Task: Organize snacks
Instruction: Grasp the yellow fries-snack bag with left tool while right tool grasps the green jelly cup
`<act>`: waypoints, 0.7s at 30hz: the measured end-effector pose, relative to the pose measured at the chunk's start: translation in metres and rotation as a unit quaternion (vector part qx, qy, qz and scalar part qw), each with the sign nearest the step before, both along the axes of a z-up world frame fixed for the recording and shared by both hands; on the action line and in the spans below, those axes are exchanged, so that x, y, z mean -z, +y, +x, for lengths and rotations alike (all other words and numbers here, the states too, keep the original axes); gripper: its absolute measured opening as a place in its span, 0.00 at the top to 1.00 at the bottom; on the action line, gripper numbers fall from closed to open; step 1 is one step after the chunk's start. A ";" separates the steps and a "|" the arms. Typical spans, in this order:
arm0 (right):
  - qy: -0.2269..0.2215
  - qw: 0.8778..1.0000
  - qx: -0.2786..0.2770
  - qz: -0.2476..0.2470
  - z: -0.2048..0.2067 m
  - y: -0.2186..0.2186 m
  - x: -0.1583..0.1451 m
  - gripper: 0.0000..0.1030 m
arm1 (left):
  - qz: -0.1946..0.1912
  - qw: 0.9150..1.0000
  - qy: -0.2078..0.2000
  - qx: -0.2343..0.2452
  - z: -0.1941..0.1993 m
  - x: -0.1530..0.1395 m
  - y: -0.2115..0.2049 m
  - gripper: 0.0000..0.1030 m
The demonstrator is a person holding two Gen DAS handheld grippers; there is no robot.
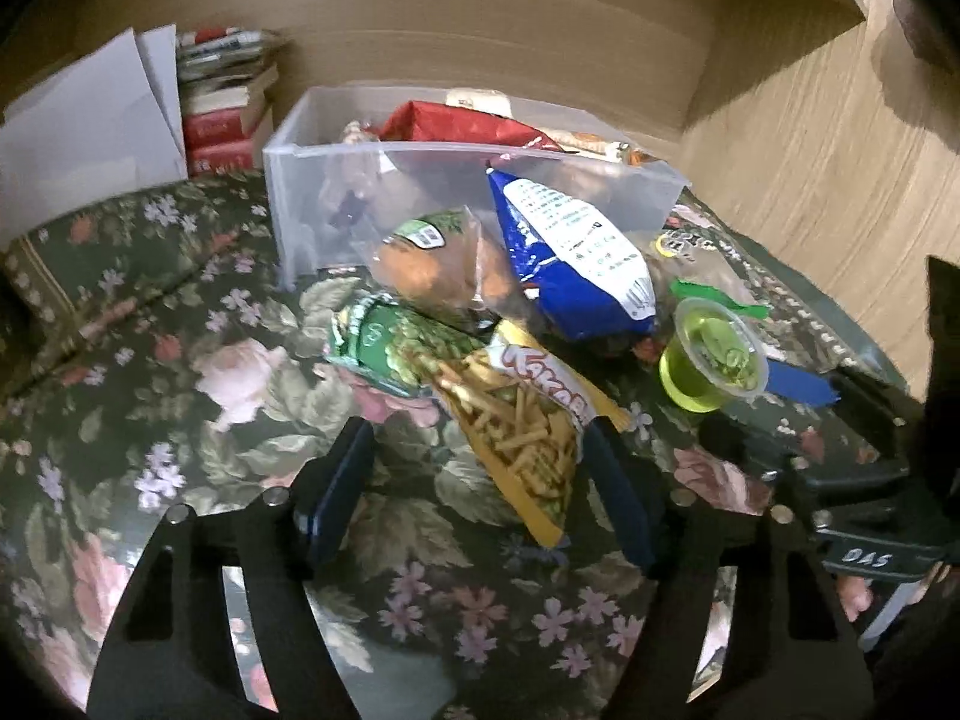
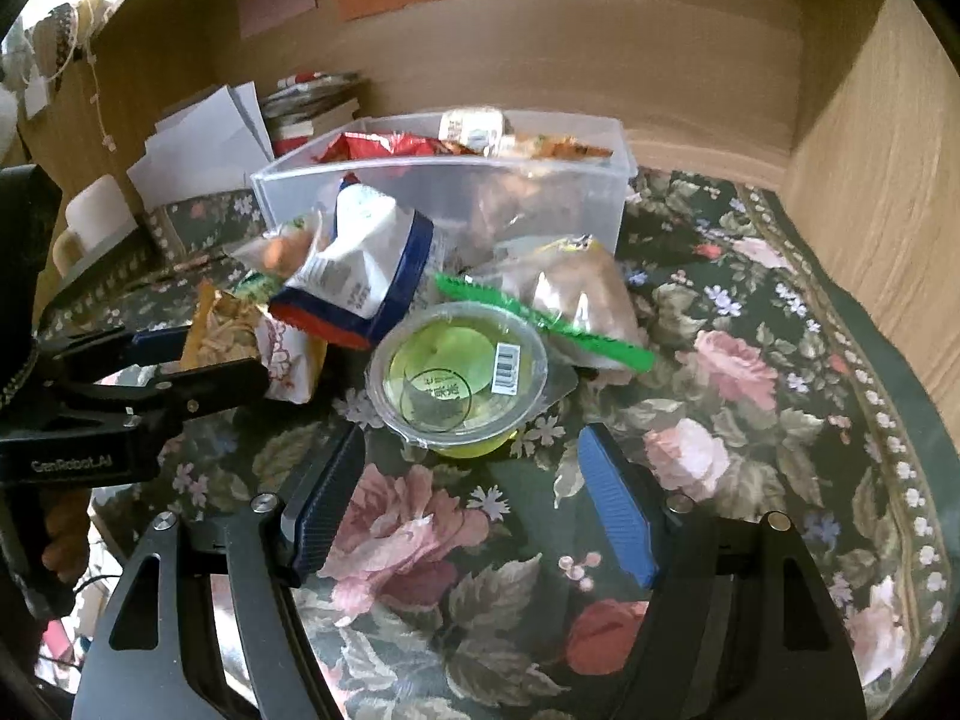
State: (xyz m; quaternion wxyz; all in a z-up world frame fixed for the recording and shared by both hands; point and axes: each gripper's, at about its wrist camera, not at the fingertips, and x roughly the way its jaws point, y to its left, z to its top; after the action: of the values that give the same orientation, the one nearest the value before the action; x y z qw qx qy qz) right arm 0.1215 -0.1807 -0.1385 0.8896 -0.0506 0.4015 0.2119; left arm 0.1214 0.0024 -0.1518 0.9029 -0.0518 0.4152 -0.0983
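Floral cloth [image 2: 750, 360]; both tongs [image 1: 480, 456] [image 2: 471, 456] released; clear bin [image 1: 420, 180] contents blurred, partly hidden by snack bags.

My left view is dim and warm, smeared with motion blur: the books [image 1: 225, 102] and the box [image 1: 420, 180] look soft, and print on the blue bag [image 1: 576, 258] is unreadable. My right view is brighter and sharper, with daylight coming from the upper left corner, where it blows out to white. Glare sits on the cup [image 2: 459, 375] lid and on the box [image 2: 444, 192] wall. Both pictures bend strongly at the rims and fall off to black corners. The cloth [image 2: 750, 360] under my tongs lies in soft shadow.
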 end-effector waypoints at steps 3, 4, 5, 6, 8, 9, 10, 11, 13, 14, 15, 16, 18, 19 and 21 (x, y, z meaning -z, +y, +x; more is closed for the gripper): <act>-0.001 1.000 0.001 -0.003 0.004 0.004 0.004 0.34 | 0.000 1.000 -0.008 0.015 0.000 0.000 -0.007 0.42; -0.003 1.000 0.003 -0.005 0.004 0.005 0.005 0.37 | 0.001 1.000 -0.009 0.018 0.001 0.001 -0.009 0.46; -0.005 1.000 0.003 -0.006 0.005 0.006 0.005 0.40 | 0.002 1.000 -0.008 0.020 0.002 0.001 -0.011 0.48; -0.005 1.000 0.002 -0.006 0.007 0.008 0.005 0.41 | 0.002 1.000 -0.006 0.022 0.004 0.002 -0.012 0.49; -0.006 1.000 0.003 -0.003 0.009 0.009 0.004 0.44 | 0.001 1.000 -0.005 0.025 0.007 0.003 -0.015 0.52; -0.007 1.000 0.004 -0.002 0.010 0.009 0.004 0.44 | 0.001 1.000 -0.003 0.027 0.009 0.004 -0.016 0.54; -0.007 1.000 0.006 -0.002 0.011 0.010 0.004 0.46 | -0.002 1.000 -0.001 0.030 0.011 0.006 -0.017 0.59; -0.006 1.000 0.006 0.001 0.012 0.009 0.004 0.47 | -0.003 1.000 0.000 0.031 0.011 0.007 -0.016 0.59; -0.008 1.000 0.006 0.003 0.012 0.009 0.004 0.51 | -0.004 0.999 -0.004 0.033 0.012 0.007 -0.016 0.61; -0.010 1.000 0.006 0.003 0.012 0.010 0.003 0.53 | -0.005 0.999 -0.005 0.033 0.012 0.007 -0.016 0.62; -0.012 1.000 0.006 0.002 0.012 0.010 0.003 0.54 | -0.007 0.999 -0.006 0.032 0.011 0.006 -0.015 0.63; -0.013 1.000 0.007 0.004 0.011 0.010 0.003 0.56 | -0.008 0.999 -0.006 0.032 0.011 0.006 -0.015 0.64; -0.016 1.000 0.008 0.004 0.011 0.010 0.003 0.57 | -0.010 1.000 -0.007 0.029 0.008 0.004 -0.013 0.64; -0.018 1.000 0.008 0.004 0.010 0.010 0.003 0.57 | -0.011 0.999 -0.009 0.028 0.007 0.002 -0.011 0.64; -0.021 1.000 0.006 0.005 0.008 0.009 0.002 0.57 | -0.012 0.999 -0.015 0.028 0.002 -0.004 -0.007 0.65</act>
State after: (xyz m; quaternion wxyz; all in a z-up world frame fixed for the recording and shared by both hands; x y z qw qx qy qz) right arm 0.1298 -0.1712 -0.1404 0.8995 -0.0484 0.3816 0.2074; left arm 0.1232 -0.0050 -0.1482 0.9051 -0.0490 0.4019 -0.1295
